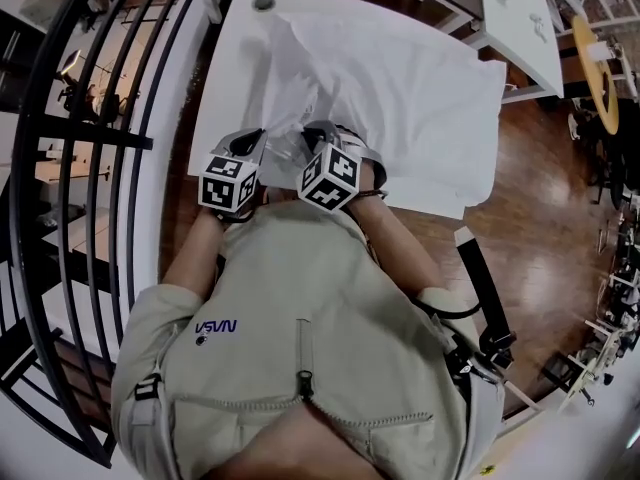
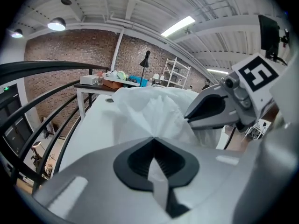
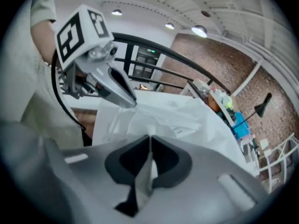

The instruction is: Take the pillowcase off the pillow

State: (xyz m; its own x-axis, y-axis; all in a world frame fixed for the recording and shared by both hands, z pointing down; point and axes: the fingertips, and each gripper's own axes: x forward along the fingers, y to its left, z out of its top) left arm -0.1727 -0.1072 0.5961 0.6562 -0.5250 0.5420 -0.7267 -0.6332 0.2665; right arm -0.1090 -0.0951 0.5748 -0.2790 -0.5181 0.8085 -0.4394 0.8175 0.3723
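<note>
A white pillowcase (image 1: 410, 88) lies spread over the white table (image 1: 232, 78), bunched and lifted at its near edge. I cannot tell the pillow apart from its cover. My left gripper (image 1: 262, 140) is shut on a fold of that near edge, and the cloth (image 2: 149, 111) fans out from its closed jaws. Right beside it, my right gripper (image 1: 312, 134) is also shut on the cloth (image 3: 177, 118), a strip of it pinched between the pads. Each gripper shows in the other's view: the right gripper (image 2: 189, 117) and the left gripper (image 3: 131, 104) almost touch over the bunched fabric.
A black curved railing (image 1: 60, 168) runs along the table's left side. Wooden floor (image 1: 540, 198) lies to the right, with a white desk (image 1: 520, 18) and shelves beyond. A round grommet (image 1: 263, 3) sits at the table's far end. The person stands against the near edge.
</note>
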